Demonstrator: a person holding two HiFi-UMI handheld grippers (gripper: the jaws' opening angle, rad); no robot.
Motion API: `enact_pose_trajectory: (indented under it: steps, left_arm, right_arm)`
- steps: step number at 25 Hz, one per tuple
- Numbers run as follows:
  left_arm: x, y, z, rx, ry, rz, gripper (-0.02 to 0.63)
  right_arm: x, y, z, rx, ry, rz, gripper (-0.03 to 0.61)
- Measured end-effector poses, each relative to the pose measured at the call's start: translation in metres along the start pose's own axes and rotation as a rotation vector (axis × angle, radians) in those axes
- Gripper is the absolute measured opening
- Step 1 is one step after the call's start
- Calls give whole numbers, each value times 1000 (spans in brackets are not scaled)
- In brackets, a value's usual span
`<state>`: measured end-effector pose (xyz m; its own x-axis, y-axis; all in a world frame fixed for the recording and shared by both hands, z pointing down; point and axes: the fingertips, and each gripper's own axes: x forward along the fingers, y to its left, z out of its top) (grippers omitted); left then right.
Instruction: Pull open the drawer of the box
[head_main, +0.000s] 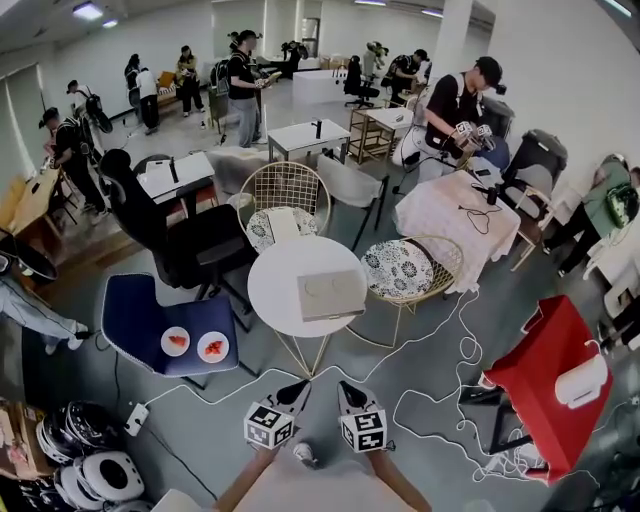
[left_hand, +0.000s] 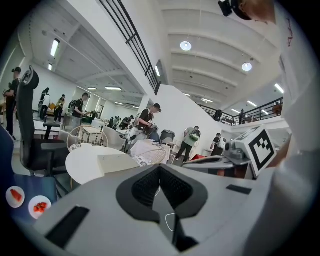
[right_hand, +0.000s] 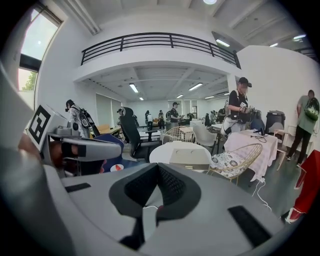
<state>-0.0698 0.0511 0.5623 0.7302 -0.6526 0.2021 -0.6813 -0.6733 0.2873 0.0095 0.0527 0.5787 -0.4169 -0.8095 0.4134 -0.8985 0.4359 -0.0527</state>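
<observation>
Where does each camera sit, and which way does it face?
Head view: on the person's head, steeply down on the box and round table; forearms, left gripper, right gripper show.
Left gripper view: on that gripper, along shut jaws toward the box; right gripper at right.
Right gripper view: mirrored, left gripper at left.
All share box and table.

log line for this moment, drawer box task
phase: before contact | left gripper: shut, empty | right gripper: shut, empty | box: on round table, untouched

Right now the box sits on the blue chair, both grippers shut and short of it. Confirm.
Wrong: the head view shows the box on the round white table, not the blue chair. Left gripper and right gripper are shut, short of it.
</observation>
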Motion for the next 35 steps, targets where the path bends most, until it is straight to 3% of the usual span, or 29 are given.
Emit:
enact_pose_trajectory:
  steps: [7, 22, 29, 35]
  left_arm:
    - [8, 40, 12, 4, 10, -8, 11]
    - [21, 54, 12, -19, -4, -16, 11]
    - [52, 78, 16, -19, 10, 2, 12]
    - [97, 111, 41, -2, 18, 23, 11]
  right_arm:
    - [34, 3, 11, 1, 15, -12, 15]
    - [45, -7, 7, -3, 41, -27, 16]
    - [79, -28, 14, 8, 39, -12, 16]
    - [124, -63, 37, 8, 33, 10, 16]
